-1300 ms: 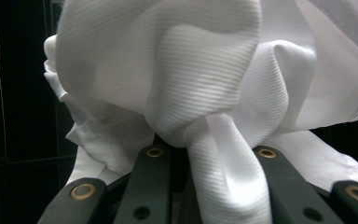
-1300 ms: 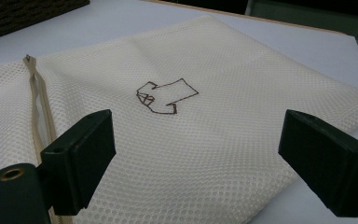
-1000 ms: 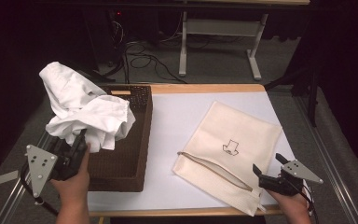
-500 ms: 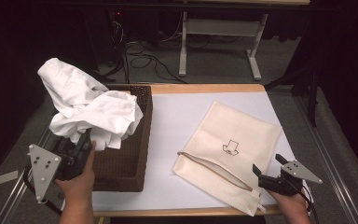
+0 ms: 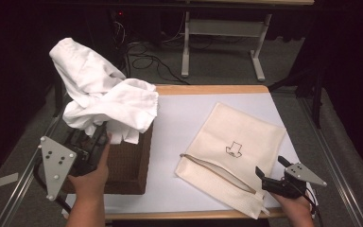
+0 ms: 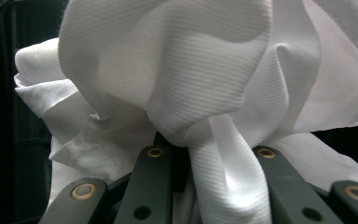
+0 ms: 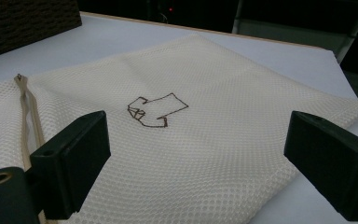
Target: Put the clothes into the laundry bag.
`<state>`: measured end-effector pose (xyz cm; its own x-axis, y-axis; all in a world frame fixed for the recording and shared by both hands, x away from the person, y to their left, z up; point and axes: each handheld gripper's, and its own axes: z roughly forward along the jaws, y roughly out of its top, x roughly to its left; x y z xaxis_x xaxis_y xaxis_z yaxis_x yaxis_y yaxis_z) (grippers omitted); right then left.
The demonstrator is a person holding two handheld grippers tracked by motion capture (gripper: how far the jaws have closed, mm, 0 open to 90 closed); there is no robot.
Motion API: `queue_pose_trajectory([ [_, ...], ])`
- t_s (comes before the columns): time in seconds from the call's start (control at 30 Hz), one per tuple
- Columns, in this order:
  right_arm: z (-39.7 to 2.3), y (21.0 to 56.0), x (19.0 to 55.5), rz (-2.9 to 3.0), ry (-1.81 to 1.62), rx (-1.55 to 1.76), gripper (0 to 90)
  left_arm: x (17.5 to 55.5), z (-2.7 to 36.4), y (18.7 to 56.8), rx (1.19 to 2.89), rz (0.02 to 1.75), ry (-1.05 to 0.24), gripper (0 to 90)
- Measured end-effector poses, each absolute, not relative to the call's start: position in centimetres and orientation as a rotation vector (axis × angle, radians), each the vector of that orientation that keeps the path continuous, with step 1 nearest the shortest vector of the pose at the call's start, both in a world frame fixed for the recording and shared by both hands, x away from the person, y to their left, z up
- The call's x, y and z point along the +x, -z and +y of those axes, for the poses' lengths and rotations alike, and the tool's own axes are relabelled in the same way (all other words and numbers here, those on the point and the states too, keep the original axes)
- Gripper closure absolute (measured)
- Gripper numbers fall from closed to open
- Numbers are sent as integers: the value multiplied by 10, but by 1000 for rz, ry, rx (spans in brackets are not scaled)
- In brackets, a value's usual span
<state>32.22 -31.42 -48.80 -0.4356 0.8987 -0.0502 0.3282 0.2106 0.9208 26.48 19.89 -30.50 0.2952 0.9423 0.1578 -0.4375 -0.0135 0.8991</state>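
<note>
While the left gripper point(image 5: 94, 142) holds the white cloth point(image 5: 106, 101) up over the basket point(image 5: 127, 161), its jaws are pinched shut on a thick fold of it. From the left gripper view, a twist of the cloth point(image 6: 214, 93) runs down between the two fingers point(image 6: 151, 182), and the rest puffs out above and beyond the tips. Most of the cloth sits higher than the fingers, and one long end sticks up and away from them. It is gripped low in a bunch, likely so the whole thing lifts in one go and clears the basket wall.

Over at the near corner of the bag point(image 5: 238, 151), the right gripper point(image 5: 274, 177) waits. Its fingers point(image 7: 72, 161) are spread wide with nothing in them. The bag point(image 7: 205, 130) lies flat under and ahead of the tips, with the small drawn mark just past them and the zip point(image 7: 28, 116) off by one finger. I think this gripper waits there to open the bag so the cloth can go in. The zip looks partly open, but it is hard to be sure. The bag rests on the table point(image 5: 179, 118), well apart from the left fingers.
</note>
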Motion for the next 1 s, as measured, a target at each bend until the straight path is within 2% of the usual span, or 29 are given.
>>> queue_pose_trajectory([
  [0.23, -314, 487, 323, 1888, -1219, 1138, 99, 269, 167, 297, 1091, 547, -1141, 773],
  [0.6, -319, 486, 321, 1879, -1245, 1137, 142, 281, 114, 308, 1163, 500, -1024, 773],
  [0.8, -318, 486, 322, 1899, -1259, 1137, 162, 281, 103, 319, 1195, 490, -1000, 773],
  [1.0, -315, 488, 324, 1933, -1273, 1133, 197, 270, 109, 333, 1227, 502, -979, 773],
])
